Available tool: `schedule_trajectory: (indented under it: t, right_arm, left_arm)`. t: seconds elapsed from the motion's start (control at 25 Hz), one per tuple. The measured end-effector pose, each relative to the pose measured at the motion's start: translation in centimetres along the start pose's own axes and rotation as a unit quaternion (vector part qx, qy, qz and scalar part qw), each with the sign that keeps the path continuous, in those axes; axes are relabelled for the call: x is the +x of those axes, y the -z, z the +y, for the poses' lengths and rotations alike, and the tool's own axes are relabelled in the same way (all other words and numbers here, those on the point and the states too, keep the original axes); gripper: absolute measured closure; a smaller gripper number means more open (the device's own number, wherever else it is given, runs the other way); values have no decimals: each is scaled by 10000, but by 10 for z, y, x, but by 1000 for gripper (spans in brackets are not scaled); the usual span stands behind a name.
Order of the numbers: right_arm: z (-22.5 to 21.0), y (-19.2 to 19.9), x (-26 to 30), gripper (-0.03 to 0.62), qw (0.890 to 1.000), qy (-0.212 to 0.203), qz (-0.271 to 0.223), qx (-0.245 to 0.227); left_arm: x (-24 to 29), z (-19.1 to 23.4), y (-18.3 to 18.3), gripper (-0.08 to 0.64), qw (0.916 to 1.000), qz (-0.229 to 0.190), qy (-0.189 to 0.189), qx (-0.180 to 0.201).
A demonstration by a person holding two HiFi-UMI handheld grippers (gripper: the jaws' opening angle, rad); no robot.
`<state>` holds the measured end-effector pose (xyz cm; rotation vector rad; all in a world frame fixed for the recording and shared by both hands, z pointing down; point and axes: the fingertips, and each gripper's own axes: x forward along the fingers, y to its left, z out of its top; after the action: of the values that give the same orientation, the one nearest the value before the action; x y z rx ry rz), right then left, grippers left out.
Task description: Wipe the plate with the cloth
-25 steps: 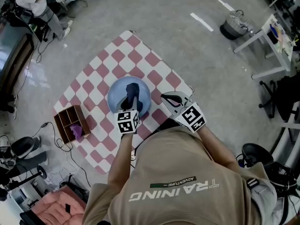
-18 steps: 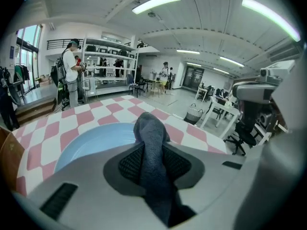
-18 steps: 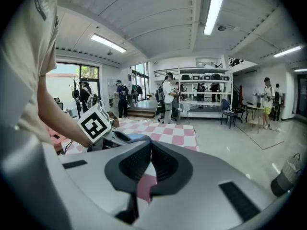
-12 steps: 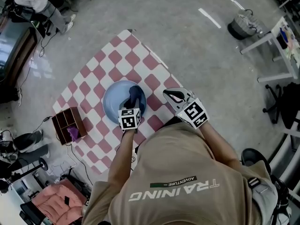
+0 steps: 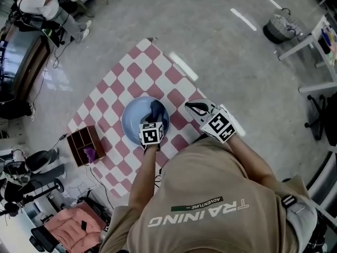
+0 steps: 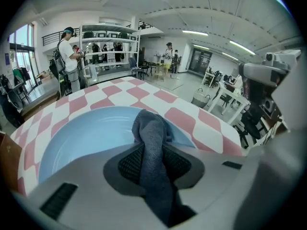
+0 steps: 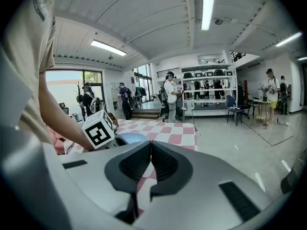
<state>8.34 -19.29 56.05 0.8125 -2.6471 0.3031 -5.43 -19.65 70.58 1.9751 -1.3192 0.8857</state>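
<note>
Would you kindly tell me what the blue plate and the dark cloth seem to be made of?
Plate: likely glazed ceramic or plastic; smooth pale blue surface with faint sheen.
Cloth: soft textile, perhaps terry or microfibre; matte dark grey-blue, fuzzy texture, limp folds.

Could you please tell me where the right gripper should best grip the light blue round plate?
Probably its raised rim on the right side, approached low from the right: the light blue round plate has a lip to pinch, the empty, shut right gripper sits on that side, and the left gripper holds the dark grey cloth inside it.
</note>
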Motion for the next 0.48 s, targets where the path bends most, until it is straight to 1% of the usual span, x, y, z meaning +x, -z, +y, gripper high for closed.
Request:
schedule_trajectory:
  t: [0.2,0.48]
  right_arm:
    - [-5,9,4,575,9999,-49,96,113]
    - [-6,23,7,575,9996,-114,260,87]
  left_arm:
    - [8,19,-13,453,9998,17,-77,-162]
    - [13,50,-24,453,9991,27,-262,-346]
